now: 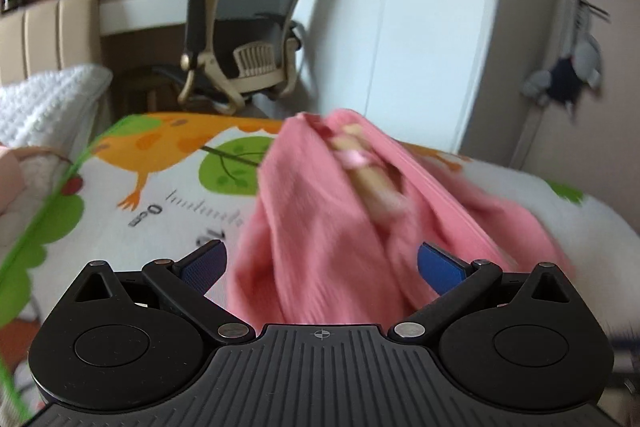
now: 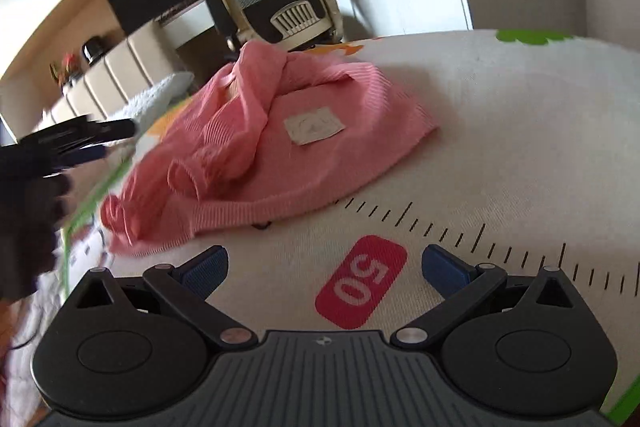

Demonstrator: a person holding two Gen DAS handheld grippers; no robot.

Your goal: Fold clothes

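Folding has barely begun: the pink sweater (image 2: pixel 272 147) lies rumpled on the printed mat (image 2: pixel 500 131), ahead-left of the right gripper (image 2: pixel 324 263) and directly before the left gripper (image 1: pixel 322 263), both spread wide, holding nothing.

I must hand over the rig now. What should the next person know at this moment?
Left gripper: open, holding nothing, right in front of the crumpled pink knitted garment.
Right gripper: open, empty, over the white printed blanket near its red "50" mark.
Garment lies bunched on the blanket, one ribbed hem toward the right gripper.
Done: no fold visible.
Left: spread it flat, then fold.
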